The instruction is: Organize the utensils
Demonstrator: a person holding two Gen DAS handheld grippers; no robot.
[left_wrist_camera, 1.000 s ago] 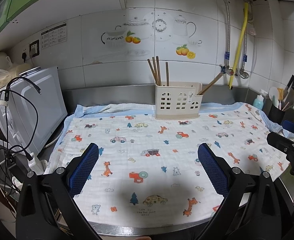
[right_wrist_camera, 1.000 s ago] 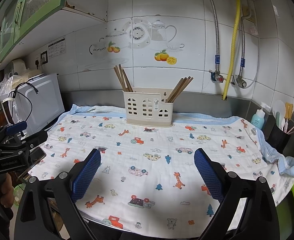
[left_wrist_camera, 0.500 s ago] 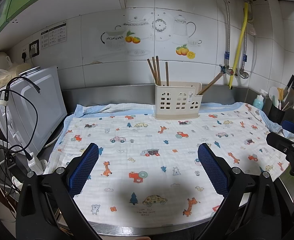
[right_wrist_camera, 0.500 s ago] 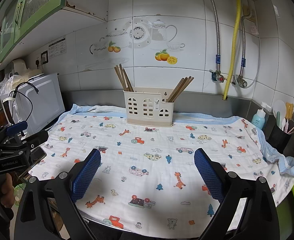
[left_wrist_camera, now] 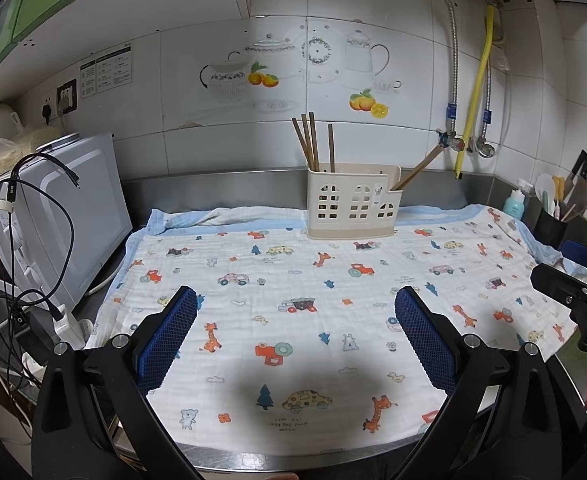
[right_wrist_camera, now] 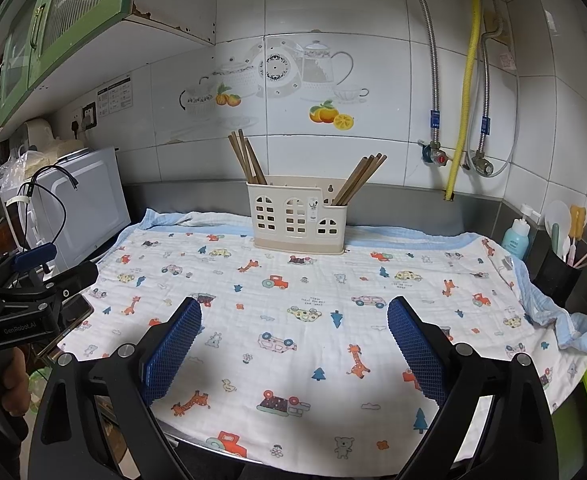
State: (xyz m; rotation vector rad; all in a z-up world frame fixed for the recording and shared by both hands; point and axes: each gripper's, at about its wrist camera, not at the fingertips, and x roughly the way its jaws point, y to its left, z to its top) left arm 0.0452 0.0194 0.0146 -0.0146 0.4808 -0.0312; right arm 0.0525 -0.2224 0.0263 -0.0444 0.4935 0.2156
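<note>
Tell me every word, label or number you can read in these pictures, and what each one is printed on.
"GenRobot.AI": white lettering on the body of the left hand-held gripper, seen from the right wrist view.
Small printed captions on the cartoon cloth: too small to read.
Notice sheets on the wall tiles: blurred, unreadable.
Label on the blue bottle: unreadable.
Sticker on the utensil holder: unreadable.

Very little is different. In my right claw's view, the cream plastic basket with little window holes (right_wrist_camera: 297, 220) now sits a tiny bit further to the right than it did a second ago. So my right claw (right_wrist_camera: 293, 308) has turned a hair to the left. I see no other change.
</note>
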